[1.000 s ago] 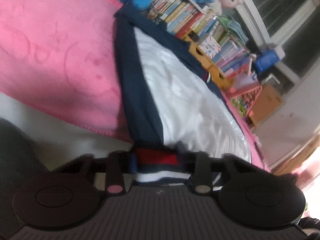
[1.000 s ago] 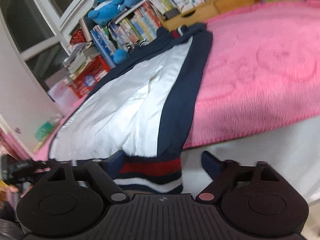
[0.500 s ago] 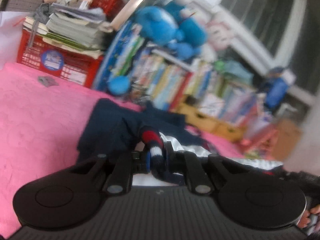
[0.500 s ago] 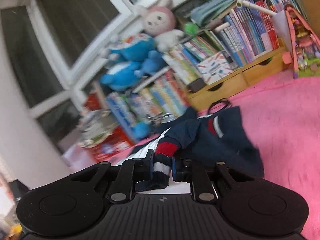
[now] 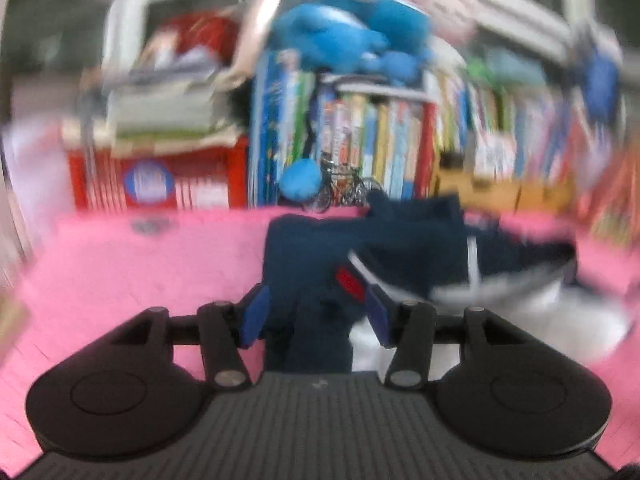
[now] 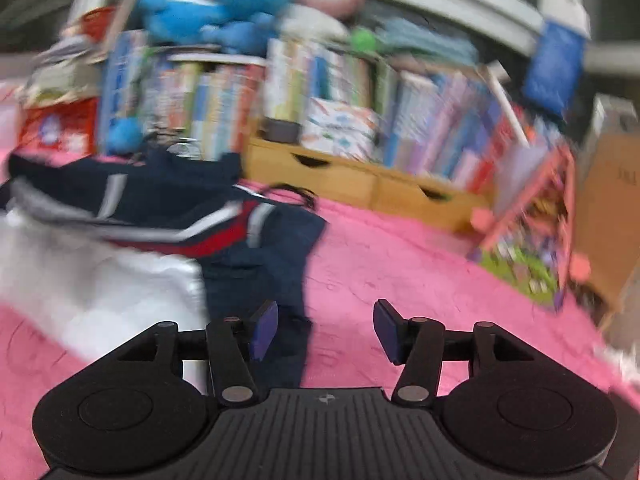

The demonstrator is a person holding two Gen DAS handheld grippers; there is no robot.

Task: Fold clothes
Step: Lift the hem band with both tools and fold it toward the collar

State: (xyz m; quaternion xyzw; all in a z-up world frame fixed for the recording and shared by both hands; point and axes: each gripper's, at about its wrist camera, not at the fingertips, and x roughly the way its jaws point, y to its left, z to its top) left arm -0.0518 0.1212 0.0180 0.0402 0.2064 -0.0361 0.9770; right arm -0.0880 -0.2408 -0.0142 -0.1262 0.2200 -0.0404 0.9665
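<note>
A navy jacket with a white lining lies on a pink blanket, folded over on itself. My left gripper hovers over its navy fold near a red cuff stripe. Its jaws are opening and the pads press on nothing. In the right wrist view the jacket shows its white lining and a red-and-white striped cuff. My right gripper is over the navy edge and the blanket. Its jaws are opening too, with cloth only under the left pad. Both views are blurred.
A crowded bookshelf lines the far edge of the blanket, with blue plush toys on top and a red crate at the left. Wooden drawers, a pink toy house and a cardboard box stand at the right.
Both grippers were shut on the jacket's striped cuffs and carried them up and over toward the shelf. Now both have let go, and the cuffs lie on the folded jacket.
</note>
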